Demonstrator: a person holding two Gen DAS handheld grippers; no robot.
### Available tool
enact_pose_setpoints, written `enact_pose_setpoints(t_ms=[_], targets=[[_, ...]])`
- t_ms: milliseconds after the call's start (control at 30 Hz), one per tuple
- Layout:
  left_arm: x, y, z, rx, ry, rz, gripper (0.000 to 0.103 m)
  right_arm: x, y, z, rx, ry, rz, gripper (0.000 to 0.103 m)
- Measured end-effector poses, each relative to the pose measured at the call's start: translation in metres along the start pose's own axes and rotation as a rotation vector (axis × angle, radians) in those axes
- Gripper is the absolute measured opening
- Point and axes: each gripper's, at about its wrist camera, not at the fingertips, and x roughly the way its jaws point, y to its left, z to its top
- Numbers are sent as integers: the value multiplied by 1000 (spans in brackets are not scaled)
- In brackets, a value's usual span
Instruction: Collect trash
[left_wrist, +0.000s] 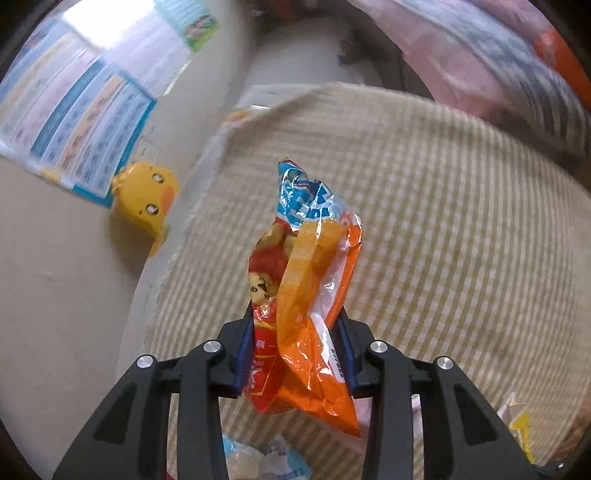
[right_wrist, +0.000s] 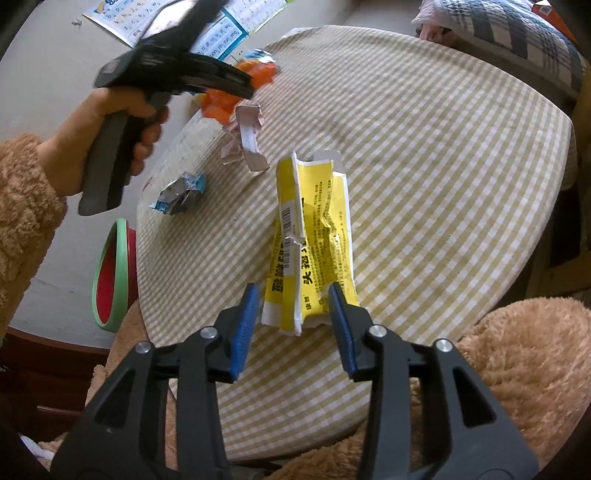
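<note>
A round table (right_wrist: 443, 147) covered in a beige-and-white checked cloth fills the centre of both views. In the left wrist view, a yellow duck-shaped toy (left_wrist: 146, 201) sits at centre left, just beside the table edge, below a printed chart (left_wrist: 74, 122) in the upper left. In the right wrist view, a red bowl with a green rim (right_wrist: 112, 273) stands at lower left, and a plaid fabric (right_wrist: 509, 40) occupies the upper right.

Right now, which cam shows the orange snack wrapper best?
Left wrist: the orange snack wrapper fills the centre, pinched in the left gripper. Right wrist shows only a blurred orange patch behind that gripper.
</note>
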Motion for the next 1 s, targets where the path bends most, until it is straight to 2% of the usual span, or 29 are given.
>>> enact_pose_setpoints(t_ms=[133,433,733,867,1000], targets=[[-19,24,-15,-21,-58,15,35,4,3,0,-7,7,-21,40],[-83,79,-96,-227,-198,-104,35,9,7,-1,-13,13,-47,43],[-107,76,-191,-416,-217,-205,35,8,9,0,-25,15,-74,48],[-110,66,-223,-440,-201,-221,35,7,11,0,-36,14,-98,54],[-114,64,-241,-450,-203,-226,36,4,15,2,-41,8,-128,61]])
